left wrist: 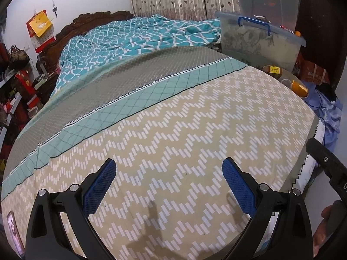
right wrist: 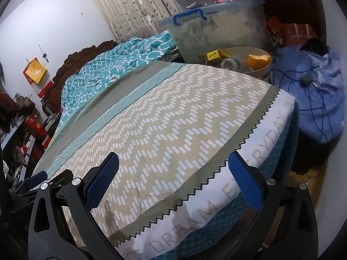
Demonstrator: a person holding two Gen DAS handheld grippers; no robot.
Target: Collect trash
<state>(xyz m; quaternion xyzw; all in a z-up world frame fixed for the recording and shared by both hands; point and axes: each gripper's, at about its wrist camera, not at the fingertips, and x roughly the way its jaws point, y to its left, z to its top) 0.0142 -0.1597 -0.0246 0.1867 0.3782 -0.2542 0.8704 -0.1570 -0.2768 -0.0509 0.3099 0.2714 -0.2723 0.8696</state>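
A round beige bin [right wrist: 258,70] stands beyond the bed's far right corner. It holds an orange peel [right wrist: 259,60], a yellow carton [right wrist: 218,55] and a tape roll [right wrist: 229,62]. The bin also shows in the left wrist view [left wrist: 288,77], with the orange peel [left wrist: 300,87] and carton [left wrist: 273,69]. My left gripper [left wrist: 169,184] is open and empty above the zigzag bedspread [left wrist: 184,130]. My right gripper [right wrist: 173,177] is open and empty over the bed's right edge [right wrist: 216,173].
A clear storage box [right wrist: 216,28] with blue clips stands behind the bin. A blue cloth bundle with cables [right wrist: 312,91] lies right of the bed. A teal quilt [left wrist: 130,41] is bunched by the wooden headboard. Shelves with clutter [left wrist: 15,91] stand at the left.
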